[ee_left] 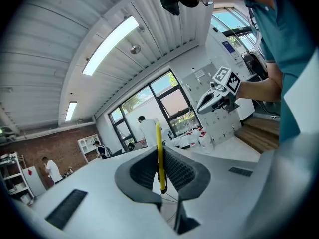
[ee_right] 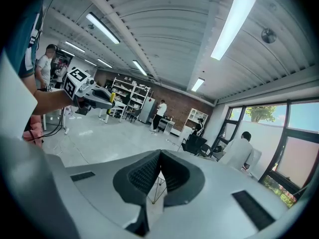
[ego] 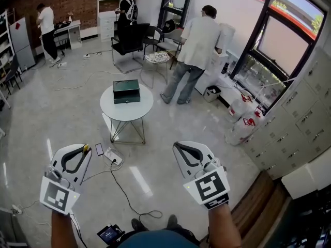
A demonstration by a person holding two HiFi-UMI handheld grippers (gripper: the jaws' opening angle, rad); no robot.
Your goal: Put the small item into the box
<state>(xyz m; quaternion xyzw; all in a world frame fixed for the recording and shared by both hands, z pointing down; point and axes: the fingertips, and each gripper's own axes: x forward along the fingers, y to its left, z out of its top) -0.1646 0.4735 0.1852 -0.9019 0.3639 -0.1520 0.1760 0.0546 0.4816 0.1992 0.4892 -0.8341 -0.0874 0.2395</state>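
Observation:
A dark green box (ego: 126, 91) sits with its lid down on a small round white table (ego: 135, 111) a few steps ahead of me. My left gripper (ego: 85, 149) is shut on a thin yellow item (ego: 85, 148), held low at the left, well short of the table. In the left gripper view the yellow item (ee_left: 159, 156) stands upright, pinched between the jaws of the left gripper (ee_left: 160, 152). My right gripper (ego: 176, 145) is shut with nothing in it; in its own view the right gripper (ee_right: 159, 154) has its tips together. Each gripper shows in the other's view: right gripper (ee_left: 213, 101), left gripper (ee_right: 97, 99).
A power strip (ego: 115, 156), a phone (ego: 99, 149) and a black cable (ego: 126, 195) lie on the floor between me and the table. A person in white (ego: 195, 50) stands beyond it, near chairs (ego: 129, 44). Lockers (ego: 295, 123) and white bags (ego: 243, 118) line the right side.

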